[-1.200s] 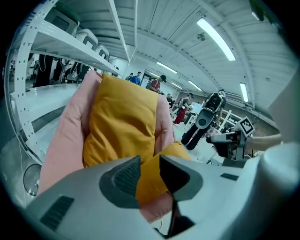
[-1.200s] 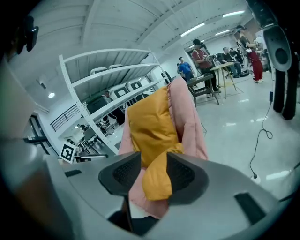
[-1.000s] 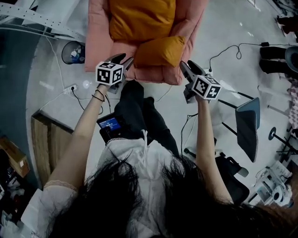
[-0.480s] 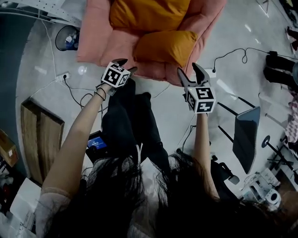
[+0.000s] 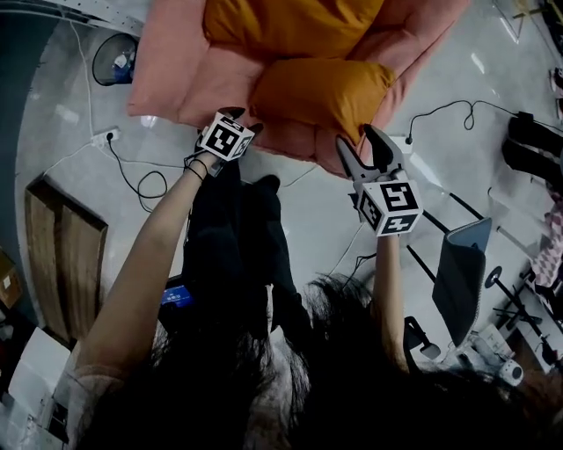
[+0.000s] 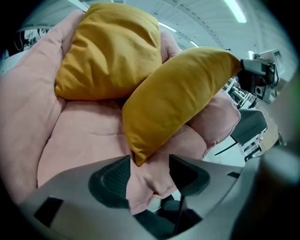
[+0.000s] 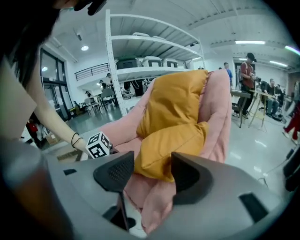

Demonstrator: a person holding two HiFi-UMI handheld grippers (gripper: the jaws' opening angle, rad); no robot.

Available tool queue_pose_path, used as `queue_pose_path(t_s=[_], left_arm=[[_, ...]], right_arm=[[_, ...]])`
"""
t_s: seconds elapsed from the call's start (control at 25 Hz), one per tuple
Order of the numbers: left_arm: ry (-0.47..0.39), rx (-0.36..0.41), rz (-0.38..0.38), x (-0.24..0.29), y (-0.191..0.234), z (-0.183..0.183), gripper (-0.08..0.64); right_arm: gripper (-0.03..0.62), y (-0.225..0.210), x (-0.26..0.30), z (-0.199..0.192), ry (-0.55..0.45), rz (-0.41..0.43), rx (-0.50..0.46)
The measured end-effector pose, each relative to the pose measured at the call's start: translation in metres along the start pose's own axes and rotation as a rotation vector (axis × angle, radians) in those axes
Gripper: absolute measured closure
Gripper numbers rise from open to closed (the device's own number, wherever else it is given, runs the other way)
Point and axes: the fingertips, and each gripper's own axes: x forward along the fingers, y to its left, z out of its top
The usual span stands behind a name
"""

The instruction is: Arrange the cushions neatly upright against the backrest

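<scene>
The pink chair (image 5: 167, 79) is soft and baggy, and that is my main worry. A fold of its front edge sits between the pads of my left tongs (image 5: 242, 119), so closing here would, I judge, pinch seat fabric and drag the chair instead of lifting a cushion. The back cushion (image 5: 281, 22) already stands against the backrest (image 7: 219, 103), and a careless swing of the other one could topple it. The front cushion (image 5: 321, 92) lies slumped on its side across the front of the seat. It looks plump and smooth, so a shallow nip on one corner may well slip off as I raise it. Both pairs of tongs have just been opening and now stand spread, pinching nothing. My left tongs sit at the chair's front edge, just beside the front cushion's left end, with its lower corner pointing down toward the gap. My right tongs (image 5: 362, 145) are at its right end, the cushion close ahead of the gap but not between the pads.
</scene>
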Motion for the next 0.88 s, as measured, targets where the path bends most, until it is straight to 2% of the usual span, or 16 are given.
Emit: queue_pose_path(t_s=[0.12,0.2,0.32,0.6,0.68,0.76,0.88], left_arm=[[-0.006,-0.034,0.011,0.019,0.005,-0.006,0.31],[-0.017,-0.061,0.023,0.028,0.009,-0.006,0.31],[-0.023,-0.084,0.045,0.039,0.016,-0.005,0.311],[-0.013,-0.059,0.102,0.056,0.024,-0.001,0.319],[-0.007,-0.011,0.134,0.052,0.023,0.002,0.391],[0.018,0.043,0.152,0.047,0.021,0.005,0.426],[0.067,0.029,0.128,0.038,0.022,0.009,0.463]], right_arm=[[0.339,-0.003,0.006,-0.003,0.025,0.007,-0.077],[0.339,-0.005,0.008,0.0,0.029,0.014,-0.094],[0.368,-0.01,0.01,0.003,0.03,0.0,-0.089],[0.402,-0.011,0.015,-0.003,0.061,-0.023,-0.081],[0.414,-0.012,0.015,-0.002,0.059,-0.039,-0.066],[0.432,-0.012,0.016,0.0,0.062,-0.05,-0.043],[0.462,-0.012,0.015,0.007,0.068,-0.056,-0.011]])
